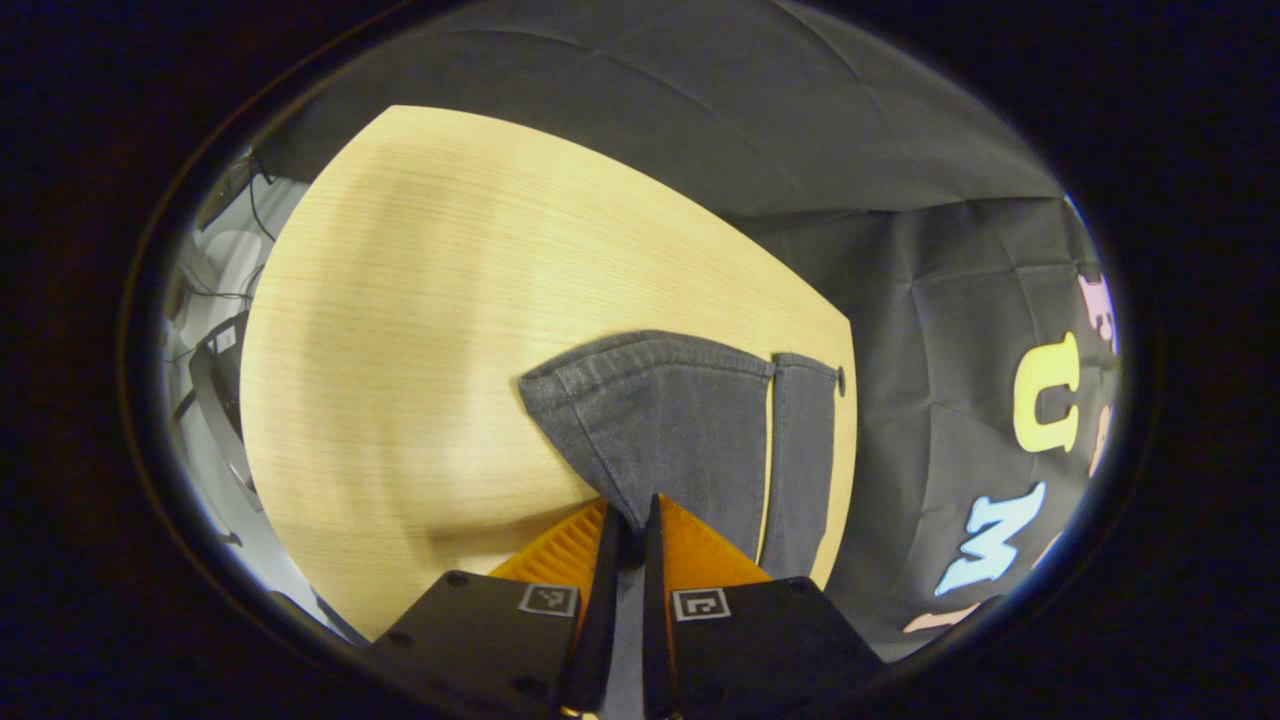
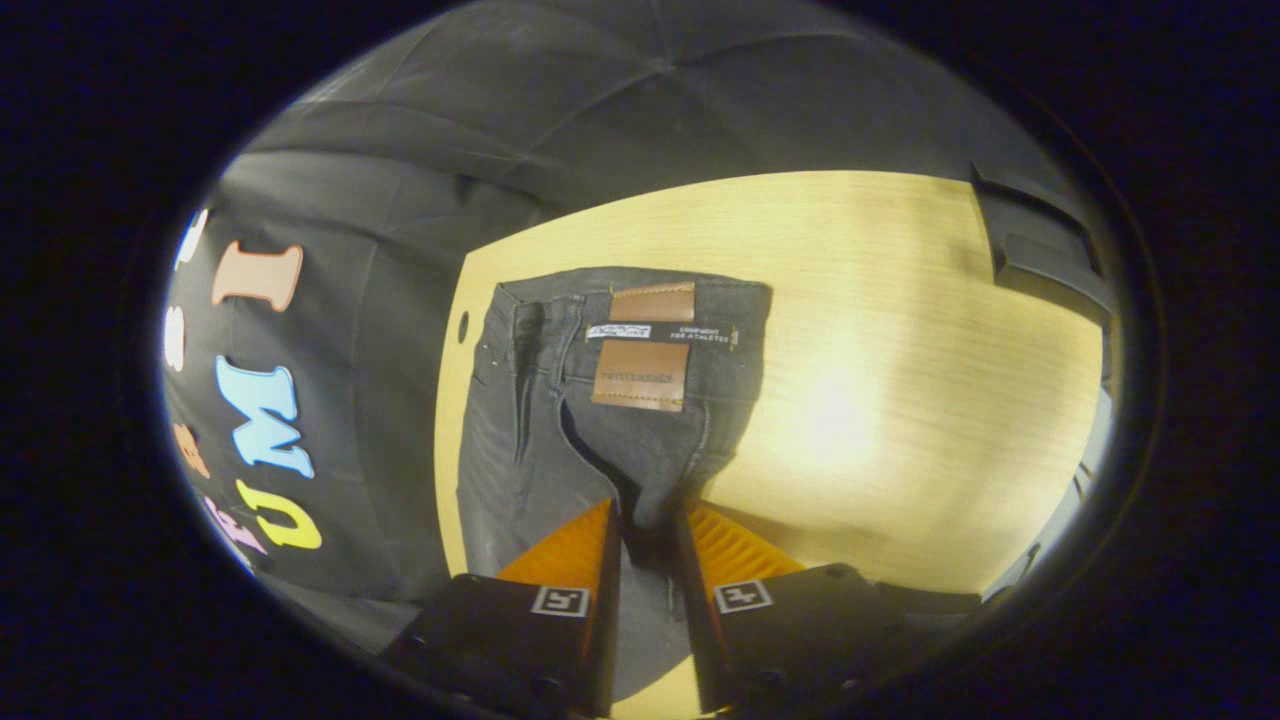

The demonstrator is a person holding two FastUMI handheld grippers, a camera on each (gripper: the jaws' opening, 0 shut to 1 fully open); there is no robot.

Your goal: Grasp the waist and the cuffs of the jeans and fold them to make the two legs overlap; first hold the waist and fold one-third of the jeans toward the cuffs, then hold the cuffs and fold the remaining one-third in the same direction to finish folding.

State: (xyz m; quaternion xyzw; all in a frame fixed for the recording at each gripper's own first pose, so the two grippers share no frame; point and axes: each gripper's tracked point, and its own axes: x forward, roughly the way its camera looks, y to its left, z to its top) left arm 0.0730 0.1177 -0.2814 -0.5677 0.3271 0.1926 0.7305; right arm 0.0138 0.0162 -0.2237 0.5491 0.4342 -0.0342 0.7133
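Left gripper view: the left gripper (image 1: 630, 520) is closed on a cuff of the dark jeans (image 1: 680, 420) near the desk (image 1: 400, 300) edge. The right gripper (image 2: 645, 535) pinches denim below the waistband (image 2: 640, 300) (legs seemingly unfolded); every fold is judged outstanding.

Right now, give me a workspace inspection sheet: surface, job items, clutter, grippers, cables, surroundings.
Surface: light wooden table, bare around the garment.
Job's things: dark jeans lie flat near the table edge; cuffs in the left gripper view, waist with leather patch in the right gripper view.
Clutter: nothing seen on the table.
Grippers: left gripper closed on denim near the cuffs; right gripper pinching denim below the waist.
Cables: dark cables off the table's far side.
Surroundings: black cloth wall.
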